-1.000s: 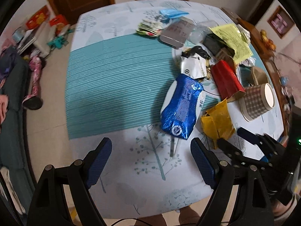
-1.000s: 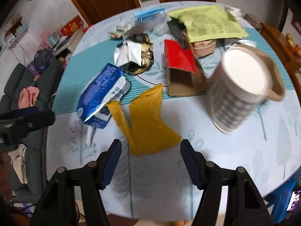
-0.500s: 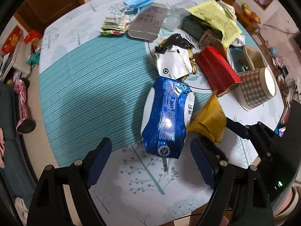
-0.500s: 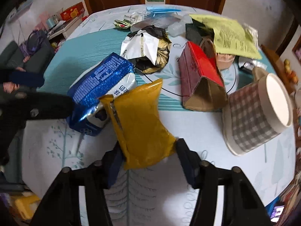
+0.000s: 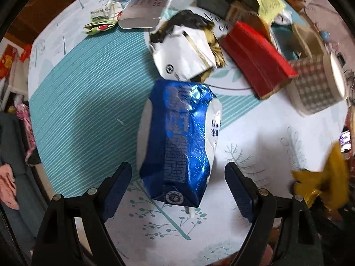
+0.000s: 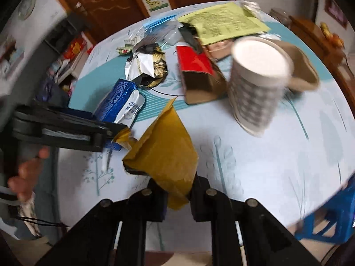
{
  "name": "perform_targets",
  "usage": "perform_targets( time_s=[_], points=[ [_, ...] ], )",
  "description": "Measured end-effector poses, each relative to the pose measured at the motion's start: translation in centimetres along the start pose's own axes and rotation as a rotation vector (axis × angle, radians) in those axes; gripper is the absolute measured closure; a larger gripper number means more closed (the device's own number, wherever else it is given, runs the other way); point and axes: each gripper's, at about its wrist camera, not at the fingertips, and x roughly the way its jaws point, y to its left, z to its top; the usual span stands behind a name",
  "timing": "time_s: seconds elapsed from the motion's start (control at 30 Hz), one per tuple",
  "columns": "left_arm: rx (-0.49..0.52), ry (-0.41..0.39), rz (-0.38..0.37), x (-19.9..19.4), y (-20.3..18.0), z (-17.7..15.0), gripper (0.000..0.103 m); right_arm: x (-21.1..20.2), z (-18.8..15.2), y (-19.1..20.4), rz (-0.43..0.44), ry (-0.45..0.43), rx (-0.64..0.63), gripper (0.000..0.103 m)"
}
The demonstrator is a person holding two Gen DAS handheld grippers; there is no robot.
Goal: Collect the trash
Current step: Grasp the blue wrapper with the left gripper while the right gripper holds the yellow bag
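A crumpled blue foil bag [image 5: 179,137] lies on the tablecloth [image 5: 88,102]. My left gripper [image 5: 177,168] points straight down over the bag's near end, open, with one finger on each side and neither pad touching it. In the right wrist view the same bag [image 6: 117,102] sits beside the left gripper's black arm [image 6: 66,126]. My right gripper [image 6: 177,184] is closing its jaws on a yellow wrapper [image 6: 164,146], and the pads pinch its lower end. The wrapper hangs clear of the table and shows at the right edge [image 5: 328,177] of the left wrist view.
Behind the blue bag lies a heap of trash: a silver wrapper [image 5: 184,55], a red box [image 5: 255,59] and a yellow-green sheet [image 6: 224,22]. A checked paper cup [image 6: 257,88] lies on its side at the right. A blue stool [image 6: 332,217] stands past the table's edge.
My left gripper moved forward and down until its fingers straddle the blue bag. The right gripper closed on the yellow wrapper and lifted it off the table, away from the bag.
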Motion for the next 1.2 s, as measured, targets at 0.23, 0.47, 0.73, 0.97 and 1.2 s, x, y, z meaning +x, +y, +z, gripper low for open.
perform_targets(
  time_s=[0.23, 0.47, 0.73, 0.97, 1.2],
  points=[
    [-0.069, 0.000, 0.004, 1.0, -0.3, -1.1, 0.045, -4.0, -2.7, -1.1, -0.014, -0.027, 0.024, 0.088],
    [-0.156, -0.027, 0.002, -0.5, 1.8, -3.4, 0.047, -7.5, -4.5, -3.7, -0.026, -0.056, 0.052, 0.088],
    [-0.161, -0.078, -0.037, -4.0, -1.4, -7.4, 0.074, -10.7, -7.3, -8.0, -0.033, -0.071, 0.059, 0.088],
    [-0.184, -0.139, -0.001, -5.8, -7.0, -9.5, 0.076, -13.1, -11.0, -12.6, -0.026, -0.051, 0.018, 0.088],
    [-0.203, -0.190, -0.016, -7.6, -13.1, -11.7, 0.097, -14.7, -14.2, -18.1, 0.003, -0.027, 0.033, 0.088]
  ],
)
